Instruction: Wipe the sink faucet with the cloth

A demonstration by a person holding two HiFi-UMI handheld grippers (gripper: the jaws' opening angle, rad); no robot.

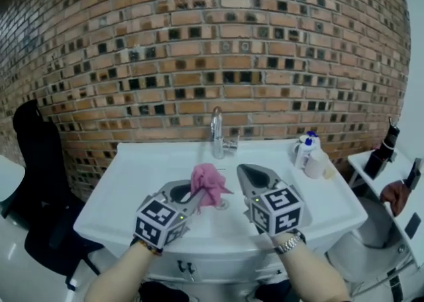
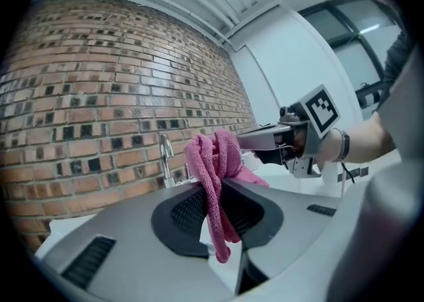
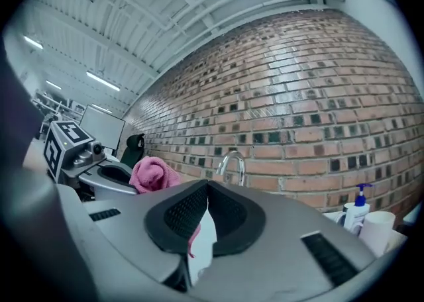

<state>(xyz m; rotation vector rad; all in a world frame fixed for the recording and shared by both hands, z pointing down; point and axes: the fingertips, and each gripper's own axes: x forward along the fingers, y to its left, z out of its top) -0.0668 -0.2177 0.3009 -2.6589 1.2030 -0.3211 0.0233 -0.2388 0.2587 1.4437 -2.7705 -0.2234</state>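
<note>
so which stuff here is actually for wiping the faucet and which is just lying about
For the job:
pink terry cloth, clamped in the left gripper
curved chrome faucet
white sink basin

Just lying about:
white pump bottle with blue top
white cup beside it
black office chair, left of the sink

The head view looks forward and down from in front of the white sink (image 1: 132, 181), facing the brick wall (image 1: 199, 42), with the left gripper (image 1: 197, 195) and right gripper (image 1: 246, 173) near its lower edge. Each gripper view sits close behind its own jaws and looks almost level toward the wall; the left one shows the right gripper at its right, the right one the left gripper at its left. All three share the faucet (image 1: 216, 132), the wall and the pink cloth (image 1: 209, 185).
</note>
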